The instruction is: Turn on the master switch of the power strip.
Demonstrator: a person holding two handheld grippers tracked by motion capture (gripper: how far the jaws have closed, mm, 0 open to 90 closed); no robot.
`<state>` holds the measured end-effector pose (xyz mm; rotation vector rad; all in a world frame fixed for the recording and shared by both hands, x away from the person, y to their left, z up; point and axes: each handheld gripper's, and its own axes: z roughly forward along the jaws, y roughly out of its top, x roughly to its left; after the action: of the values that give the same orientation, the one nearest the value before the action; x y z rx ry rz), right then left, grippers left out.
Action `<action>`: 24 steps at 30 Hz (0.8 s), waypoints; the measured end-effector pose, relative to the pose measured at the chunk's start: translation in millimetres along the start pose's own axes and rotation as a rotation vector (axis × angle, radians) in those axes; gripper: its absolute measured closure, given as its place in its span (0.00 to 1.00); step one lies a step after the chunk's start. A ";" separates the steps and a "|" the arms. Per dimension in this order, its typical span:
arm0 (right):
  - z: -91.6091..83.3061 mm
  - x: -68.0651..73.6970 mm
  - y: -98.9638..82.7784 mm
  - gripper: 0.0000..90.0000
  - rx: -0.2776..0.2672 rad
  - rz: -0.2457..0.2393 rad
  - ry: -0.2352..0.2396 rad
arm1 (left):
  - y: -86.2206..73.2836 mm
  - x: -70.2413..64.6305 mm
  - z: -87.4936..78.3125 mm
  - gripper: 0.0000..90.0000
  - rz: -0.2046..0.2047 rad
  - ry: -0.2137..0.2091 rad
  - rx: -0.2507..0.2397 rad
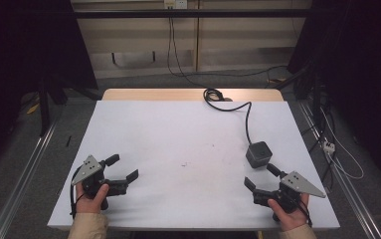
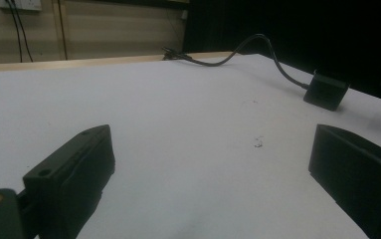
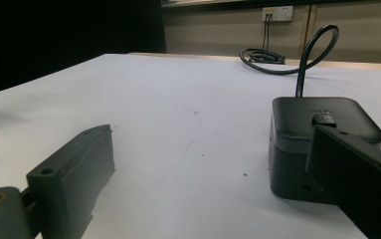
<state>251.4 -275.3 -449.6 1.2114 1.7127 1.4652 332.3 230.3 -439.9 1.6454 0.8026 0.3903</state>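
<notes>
Small dark cube with rounded top, cabled, at four o'clock on table; left gripper and right gripper gaping, empty.

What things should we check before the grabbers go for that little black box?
1. Right gripper open: ok, jaws stand wide apart.
2. Left gripper open: ok, and nothing sits between its jaws.
3. Black box within easy reach: ok, it sits just ahead of the right gripper, near one jaw.
4. Box free of the jaws: cannot tell, one jaw overlaps it in the right gripper view.
5. Cable slack: ok, it runs loosely from the box to a coil at the far edge.
6. White table around the box: ok, just small dark specks.
</notes>
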 end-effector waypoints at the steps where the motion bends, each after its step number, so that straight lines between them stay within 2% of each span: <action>1: 0.6 0.2 0.0 0.05 0.000 0.000 0.004 | 0.0 -0.2 -0.2 0.04 0.001 0.000 -0.001; 7: 1.6 0.2 0.7 0.05 0.002 -0.003 0.010 | 0.4 -0.4 -0.2 0.04 0.008 -0.006 0.001; 24: 5.2 -7.0 4.5 0.06 0.026 -0.037 -0.022 | 1.5 -2.6 7.6 0.04 0.012 -0.023 0.014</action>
<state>260.1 -279.4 -447.5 1.1981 1.7358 1.4070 335.7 223.0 -439.8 1.6651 0.7801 0.3745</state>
